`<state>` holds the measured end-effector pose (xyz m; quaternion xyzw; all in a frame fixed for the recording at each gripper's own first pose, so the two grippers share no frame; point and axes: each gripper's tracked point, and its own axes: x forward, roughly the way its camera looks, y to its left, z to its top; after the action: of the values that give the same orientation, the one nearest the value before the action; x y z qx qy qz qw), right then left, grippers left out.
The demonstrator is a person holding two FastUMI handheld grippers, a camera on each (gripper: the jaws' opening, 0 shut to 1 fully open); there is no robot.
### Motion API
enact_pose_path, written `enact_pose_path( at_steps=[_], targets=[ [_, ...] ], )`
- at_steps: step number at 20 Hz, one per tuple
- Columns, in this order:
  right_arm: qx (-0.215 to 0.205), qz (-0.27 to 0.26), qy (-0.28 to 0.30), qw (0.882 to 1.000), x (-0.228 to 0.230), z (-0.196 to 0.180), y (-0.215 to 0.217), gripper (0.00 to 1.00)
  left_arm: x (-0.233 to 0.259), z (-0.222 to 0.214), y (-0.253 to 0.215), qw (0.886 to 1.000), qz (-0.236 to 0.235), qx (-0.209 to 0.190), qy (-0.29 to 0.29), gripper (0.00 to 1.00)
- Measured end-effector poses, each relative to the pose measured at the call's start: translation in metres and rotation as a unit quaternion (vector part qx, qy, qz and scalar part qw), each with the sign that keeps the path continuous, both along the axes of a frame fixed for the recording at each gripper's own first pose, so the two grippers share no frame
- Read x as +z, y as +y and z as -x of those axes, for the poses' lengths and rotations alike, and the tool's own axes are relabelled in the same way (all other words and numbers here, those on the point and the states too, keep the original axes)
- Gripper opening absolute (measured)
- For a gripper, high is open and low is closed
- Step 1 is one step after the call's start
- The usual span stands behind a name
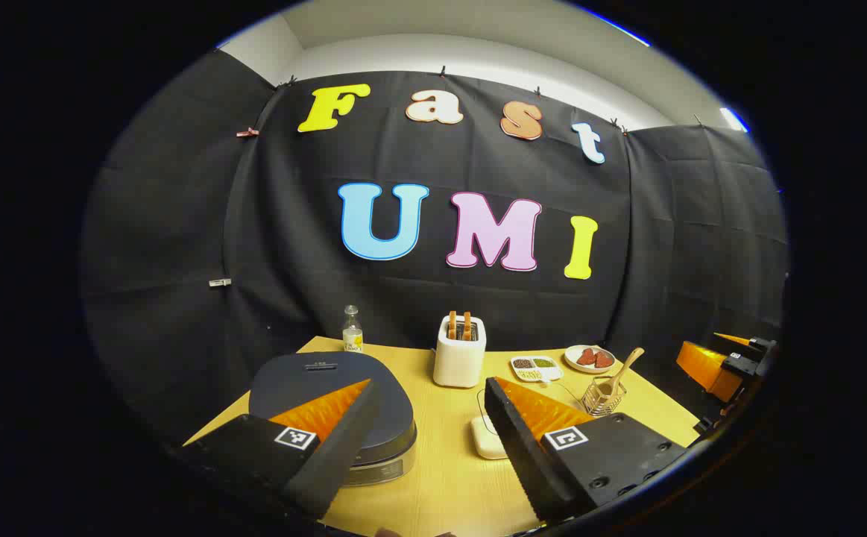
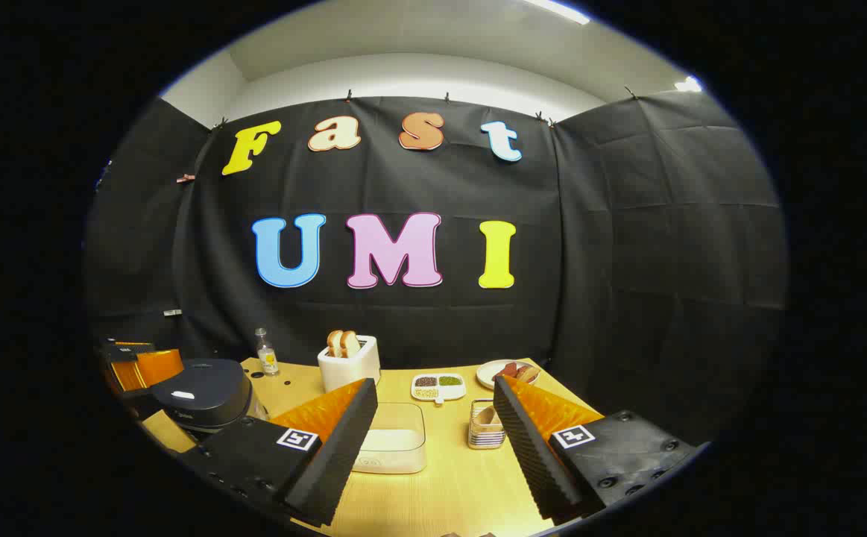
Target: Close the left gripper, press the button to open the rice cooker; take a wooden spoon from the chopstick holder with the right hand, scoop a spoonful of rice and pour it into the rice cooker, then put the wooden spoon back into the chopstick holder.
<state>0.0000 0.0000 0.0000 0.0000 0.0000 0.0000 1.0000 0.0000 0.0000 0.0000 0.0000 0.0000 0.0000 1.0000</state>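
The dark grey rice cooker stands lid-down at the table's left, partly behind my left gripper's near finger; its button is on the lid's far side. My left gripper hovers open and holds nothing. A wire chopstick holder with a wooden spoon leaning in it stands to the right. In the right gripper view the rice cooker is at the left. The clear rice container and the chopstick holder lie between the fingers of my open right gripper.
A white toaster with bread, a small bottle, a divided dish of grains and a plate of food line the back of the wooden table. The other gripper hovers far right.
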Motion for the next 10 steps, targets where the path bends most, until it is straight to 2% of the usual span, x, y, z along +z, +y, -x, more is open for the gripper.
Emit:
enact_pose_path(
  at_steps=[4,10],
  targets=[
    [0.026,0.016,0.008,1.0,-0.006,0.005,0.017,0.98,-0.007,0.004,0.002,1.0,0.001,0.001,0.007,0.95],
    [0.028,0.008,0.014,0.999,-0.012,0.005,0.021,0.98,-0.011,0.009,0.003,1.0,-0.007,0.003,0.01,0.95]
  ],
)
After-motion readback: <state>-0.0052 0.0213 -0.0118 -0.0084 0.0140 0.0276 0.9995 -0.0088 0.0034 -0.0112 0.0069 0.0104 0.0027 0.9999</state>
